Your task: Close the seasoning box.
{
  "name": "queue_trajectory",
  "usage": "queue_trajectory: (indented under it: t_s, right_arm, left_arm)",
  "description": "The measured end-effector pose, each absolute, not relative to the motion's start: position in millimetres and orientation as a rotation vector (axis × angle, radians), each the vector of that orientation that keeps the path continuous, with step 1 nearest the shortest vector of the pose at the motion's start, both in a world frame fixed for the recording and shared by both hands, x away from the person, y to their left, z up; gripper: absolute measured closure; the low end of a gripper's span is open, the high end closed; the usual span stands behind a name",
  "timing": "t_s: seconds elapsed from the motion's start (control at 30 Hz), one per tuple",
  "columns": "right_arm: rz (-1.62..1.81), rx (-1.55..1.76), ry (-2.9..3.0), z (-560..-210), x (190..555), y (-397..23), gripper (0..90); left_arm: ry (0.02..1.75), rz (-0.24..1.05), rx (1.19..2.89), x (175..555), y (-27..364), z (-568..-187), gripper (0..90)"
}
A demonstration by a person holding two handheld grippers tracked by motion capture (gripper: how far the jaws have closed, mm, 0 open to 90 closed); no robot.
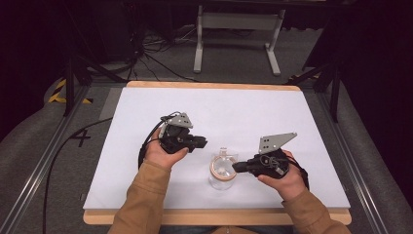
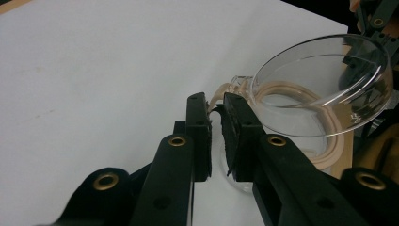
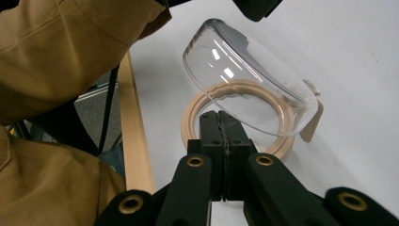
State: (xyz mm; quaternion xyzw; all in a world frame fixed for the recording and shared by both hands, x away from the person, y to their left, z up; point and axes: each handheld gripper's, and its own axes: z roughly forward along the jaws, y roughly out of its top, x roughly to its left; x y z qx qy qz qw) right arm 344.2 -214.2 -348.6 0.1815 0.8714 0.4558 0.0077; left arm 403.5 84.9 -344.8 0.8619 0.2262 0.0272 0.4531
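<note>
Clear lidded jar (image 1: 223, 170) with beige seal ring, no readable label. Left gripper (image 1: 202, 143) at ten o'clock, slightly parted. Right gripper (image 1: 236, 167) at three o'clock, pressed together at rim.

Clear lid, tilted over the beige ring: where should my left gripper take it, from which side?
Probably take the clear lid by its raised rim, opposite the hinge: that edge is thin and stands clear of the beige ring. Bring the left gripper in from that lifted side, one jaw inside the dome, one outside.
</note>
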Motion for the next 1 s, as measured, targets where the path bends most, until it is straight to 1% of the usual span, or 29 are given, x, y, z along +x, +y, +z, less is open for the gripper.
queue_trajectory:
  t_s: [0.13,0.5,0.77,0.8,0.83,1.0]
  right_arm:
    - [1.347,0.564,2.779,-347.8,343.9,-213.8,90.0]
    - [1.196,0.574,2.906,-350.2,344.6,-214.9,90.0]
    - [1.229,0.578,2.840,-341.5,347.1,-224.3,89.2]
    - [1.240,0.593,2.798,-339.0,348.4,-227.0,81.4]
    - [1.248,0.616,2.759,-337.4,350.2,-229.7,78.3]
    - [1.277,0.699,2.609,-330.2,358.9,-249.6,69.9]
  left_arm:
    - [0.558,0.079,2.144,403.8,87.0,-344.0,80.7]
    - [0.574,0.060,2.164,404.6,87.9,-345.2,80.6]
    - [0.595,0.082,2.157,402.7,92.8,-345.6,77.6]
    - [0.602,0.087,2.153,402.2,94.3,-345.7,76.7]
    - [0.610,0.094,2.152,401.8,96.2,-345.3,76.2]
    - [0.645,0.112,2.137,400.3,105.5,-345.4,74.4]
